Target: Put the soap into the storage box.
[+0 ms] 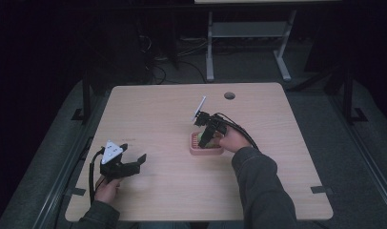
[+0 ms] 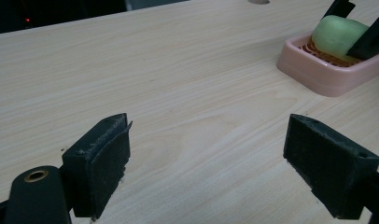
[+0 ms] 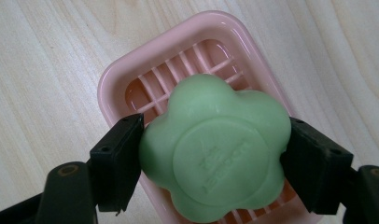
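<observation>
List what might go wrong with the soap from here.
The green soap is lobed and smooth, pinched only at its sides by the right gripper, so it may slip or twist. The light pink soap dish could slide if bumped. The left gripper is open, far off, not steadying it.

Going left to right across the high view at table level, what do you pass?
Left gripper held open over bare table → pink soap dish → right gripper with its fingers on the green soap, held by the person's right hand.
</observation>
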{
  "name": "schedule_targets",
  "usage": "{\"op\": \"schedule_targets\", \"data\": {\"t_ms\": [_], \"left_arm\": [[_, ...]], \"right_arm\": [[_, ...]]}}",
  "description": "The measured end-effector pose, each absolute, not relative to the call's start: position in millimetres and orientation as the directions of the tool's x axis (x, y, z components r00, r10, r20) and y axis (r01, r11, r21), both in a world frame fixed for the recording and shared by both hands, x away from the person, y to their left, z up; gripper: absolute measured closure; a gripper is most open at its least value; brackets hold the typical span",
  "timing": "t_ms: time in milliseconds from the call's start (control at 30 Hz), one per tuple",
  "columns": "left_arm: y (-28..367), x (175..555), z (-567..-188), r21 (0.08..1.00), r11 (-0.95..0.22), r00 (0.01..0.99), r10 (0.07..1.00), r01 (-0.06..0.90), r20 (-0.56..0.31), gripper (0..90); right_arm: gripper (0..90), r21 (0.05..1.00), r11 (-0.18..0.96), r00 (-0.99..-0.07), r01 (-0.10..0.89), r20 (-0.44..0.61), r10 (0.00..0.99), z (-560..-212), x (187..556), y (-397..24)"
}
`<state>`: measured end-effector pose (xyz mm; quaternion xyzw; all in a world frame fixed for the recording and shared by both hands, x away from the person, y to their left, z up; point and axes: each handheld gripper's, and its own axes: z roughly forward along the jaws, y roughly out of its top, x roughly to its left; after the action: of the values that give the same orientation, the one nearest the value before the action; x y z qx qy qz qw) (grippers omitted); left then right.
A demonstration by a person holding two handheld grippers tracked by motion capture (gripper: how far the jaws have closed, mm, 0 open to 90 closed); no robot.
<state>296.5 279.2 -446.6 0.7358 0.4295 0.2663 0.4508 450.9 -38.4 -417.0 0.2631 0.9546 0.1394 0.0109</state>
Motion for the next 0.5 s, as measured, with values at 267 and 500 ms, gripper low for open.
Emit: {"op": "schedule_targets", "data": {"t_ms": [267, 500], "left_arm": [[279, 297, -447, 0.890, -0.230, 0.489, 0.872, 0.394, 0.008, 14.3], [279, 298, -447, 0.890, -0.230, 0.488, 0.873, 0.394, 0.010, 14.3]], "right_arm": [[25.6, 0.292, 0.813, -0.860, 0.503, 0.069, 0.506, -414, 451, -42], [25.7, 0.319, 0.802, -0.857, 0.506, 0.077, 0.510, -406, 449, -47]]}}
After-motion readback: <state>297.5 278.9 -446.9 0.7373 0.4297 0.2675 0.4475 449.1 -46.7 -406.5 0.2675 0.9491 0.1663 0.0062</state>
